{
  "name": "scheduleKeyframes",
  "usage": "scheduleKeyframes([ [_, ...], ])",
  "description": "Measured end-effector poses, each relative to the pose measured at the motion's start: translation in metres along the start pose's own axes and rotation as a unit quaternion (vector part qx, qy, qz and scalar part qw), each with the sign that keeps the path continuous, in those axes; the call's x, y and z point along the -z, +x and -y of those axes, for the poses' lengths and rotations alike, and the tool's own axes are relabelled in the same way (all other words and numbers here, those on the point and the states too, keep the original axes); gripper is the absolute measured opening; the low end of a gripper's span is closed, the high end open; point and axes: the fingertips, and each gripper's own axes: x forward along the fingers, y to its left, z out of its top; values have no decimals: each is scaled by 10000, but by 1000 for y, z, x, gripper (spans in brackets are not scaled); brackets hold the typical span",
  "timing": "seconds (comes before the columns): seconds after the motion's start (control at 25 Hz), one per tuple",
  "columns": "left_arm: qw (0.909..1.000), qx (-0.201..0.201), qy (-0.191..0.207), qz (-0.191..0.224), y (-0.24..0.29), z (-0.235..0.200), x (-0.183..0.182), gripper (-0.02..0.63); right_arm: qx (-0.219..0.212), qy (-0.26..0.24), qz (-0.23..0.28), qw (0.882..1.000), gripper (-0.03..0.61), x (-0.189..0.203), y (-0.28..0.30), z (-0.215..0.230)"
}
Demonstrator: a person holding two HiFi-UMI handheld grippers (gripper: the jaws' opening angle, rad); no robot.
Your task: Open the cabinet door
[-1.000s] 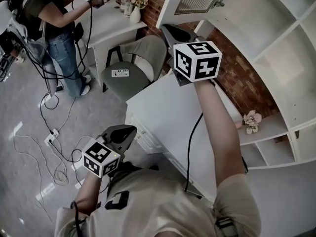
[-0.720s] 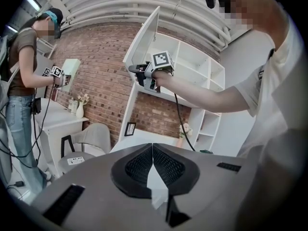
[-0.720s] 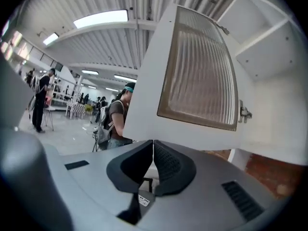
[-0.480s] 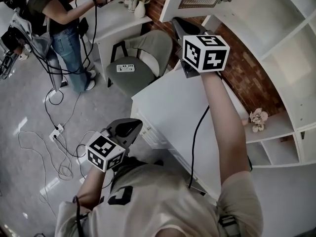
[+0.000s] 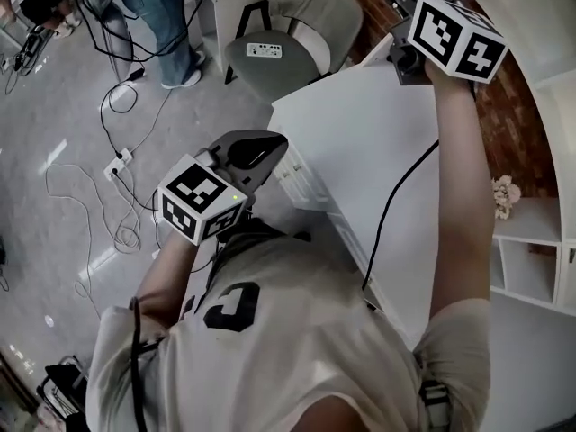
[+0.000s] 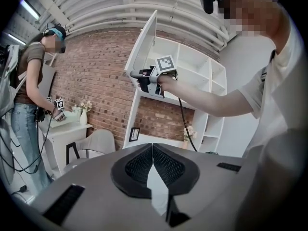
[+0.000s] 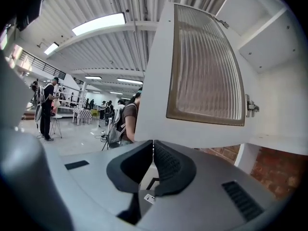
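Observation:
The white cabinet door [image 7: 202, 71] with a ribbed glass pane stands swung open, its hinge [image 7: 250, 105] on the right. My right gripper [image 7: 153, 142] is held high with its shut tips at the door's lower edge, and nothing shows between them. The left gripper view shows the right gripper [image 6: 137, 76] at the door's [image 6: 144, 42] bottom corner. In the head view only its marker cube [image 5: 454, 36] and arm show, and the door is out of frame. My left gripper [image 6: 152, 147] hangs low by my side [image 5: 256, 151], shut and empty.
A white counter [image 5: 360, 142] runs below the open shelves [image 6: 202, 76], with dried flowers [image 5: 506, 194] on a shelf. A grey chair [image 5: 288, 25] and floor cables [image 5: 117, 160] lie to the left. Another person [image 6: 29, 81] works at a white table beyond.
The head view has tipped downward: the door has slid out of its top edge and the right gripper sits higher in the frame. Both grippers keep their places.

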Motion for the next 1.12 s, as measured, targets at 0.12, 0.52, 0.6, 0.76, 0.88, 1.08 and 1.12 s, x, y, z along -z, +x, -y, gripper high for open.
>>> scheduleKeyframes([
  [0.12,10000,-6,18,63,-1,0,-4,17,25,-76,-62,9999,29,4,-1,-2],
  [0.52,9998,44,-90,156,-13,-4,-2,17,-806,307,-191,9961,29,30,-30,-55],
  [0.6,9996,225,-84,134,-13,3,-2,17,-911,285,-224,9952,29,37,-45,-70],
  [0.76,9980,621,66,-64,-11,21,2,17,-841,384,-150,9956,29,50,-90,-95],
  [0.88,9974,668,233,-158,-8,24,4,16,-800,39,-241,9965,29,67,-123,-114],
  [1.08,9942,976,284,-338,-1,33,16,15,-445,287,-327,9981,29,96,-186,-137],
  [1.12,9935,1050,266,-348,1,37,17,15,-347,400,-328,9981,29,101,-197,-140],
])
